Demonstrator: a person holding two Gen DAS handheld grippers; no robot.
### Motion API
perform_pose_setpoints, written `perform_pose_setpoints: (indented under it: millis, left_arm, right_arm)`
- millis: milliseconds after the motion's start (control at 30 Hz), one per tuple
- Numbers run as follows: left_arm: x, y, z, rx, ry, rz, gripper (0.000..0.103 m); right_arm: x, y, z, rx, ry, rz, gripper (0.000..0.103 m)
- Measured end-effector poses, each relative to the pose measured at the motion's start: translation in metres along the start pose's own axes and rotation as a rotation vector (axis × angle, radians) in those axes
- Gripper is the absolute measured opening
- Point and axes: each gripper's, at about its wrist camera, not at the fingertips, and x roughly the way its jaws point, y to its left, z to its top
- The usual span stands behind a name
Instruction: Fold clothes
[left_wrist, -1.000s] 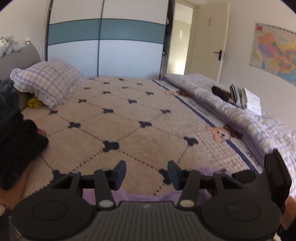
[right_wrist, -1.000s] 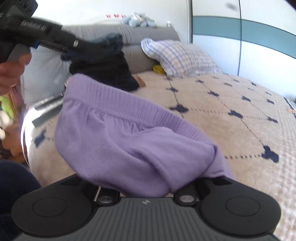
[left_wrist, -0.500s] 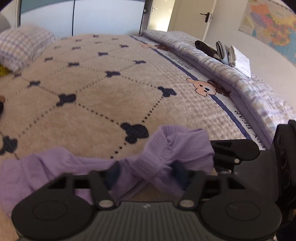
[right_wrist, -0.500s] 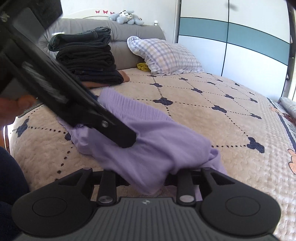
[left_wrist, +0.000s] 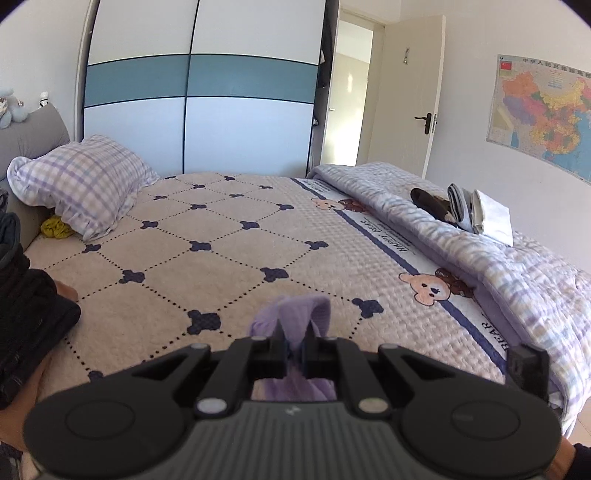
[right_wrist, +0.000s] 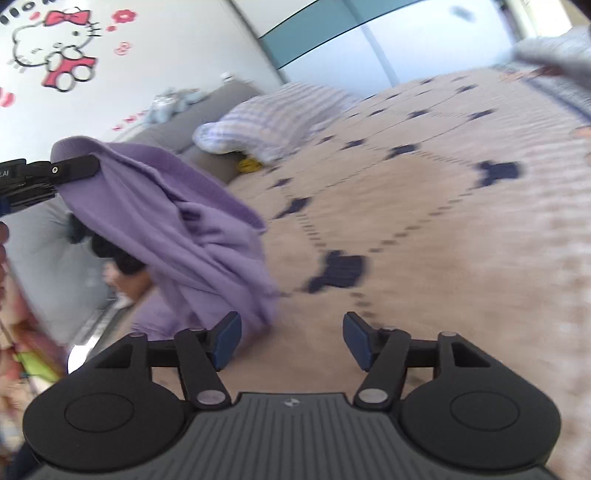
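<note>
L gripper (left_wrist: 294, 350) is clamped tight on a fold of the purple garment (left_wrist: 295, 321) now. A sec ago its fingers stood apart over bare bed, half a sec ago they straddled the cloth, and now they're closed on it and lifted. From the R cam that same gripper (right_wrist: 74, 170) sits high at the left edge, the garment (right_wrist: 177, 225) hanging from it in a long drape down toward the bed (right_wrist: 443, 258), lower end bunched just beside the R gripper's left finger (right_wrist: 225, 339).

R gripper (right_wrist: 291, 341): big change. A sec ago cloth was heaped over its fingers; now they're opening wide, nothing between them, only quilt showing in the gap. View is rolled and blurred vs before.

Around, L to R in the left cam: stack of dark folded clothes (left_wrist: 26, 314) at the left edge, plaid pillow (left_wrist: 81, 184) w/ a yellow item (left_wrist: 55, 228) tucked under it, wardrobe (left_wrist: 199, 107) behind, open door (left_wrist: 410, 110), rolled-back duvet (left_wrist: 517, 280) on the right w/ a few folded items (left_wrist: 469, 214) on top, map (left_wrist: 543, 110) on the wall. Part of the R gripper (left_wrist: 528, 373) pokes in at lower right.

In the way: the dangling garment hides the dark stack from the R cam.
</note>
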Motion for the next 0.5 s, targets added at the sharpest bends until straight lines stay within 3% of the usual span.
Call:
perform_pose_setpoints:
  millis: [67,167,267,333,433,500]
  left_arm:
    - [-0.012,0.002,0.005,0.010,-0.030,-0.012,0.006]
    - [-0.036,0.010,0.010,0.023,-0.061,0.005,0.006]
    - [-0.061,0.024,0.007,0.060,-0.077,0.036,0.006]
    - [-0.074,0.032,0.003,0.081,-0.091,0.033,0.006]
    - [-0.075,0.040,-0.007,0.083,-0.077,0.031,0.006]
    - [-0.069,0.046,-0.014,0.054,-0.055,0.046,0.006]
  right_arm:
    - [0.027,0.006,0.011,-0.001,0.032,0.094,0.067]
    - [0.051,-0.003,0.029,0.126,0.014,0.201,0.067]
    - [0.060,-0.020,0.038,0.285,-0.001,0.387,0.069]
    - [0.062,-0.020,0.043,0.309,-0.018,0.442,0.073]
    - [0.076,0.005,0.049,0.213,0.010,0.428,0.077]
    - [0.092,0.033,0.043,0.064,0.099,0.400,0.075]
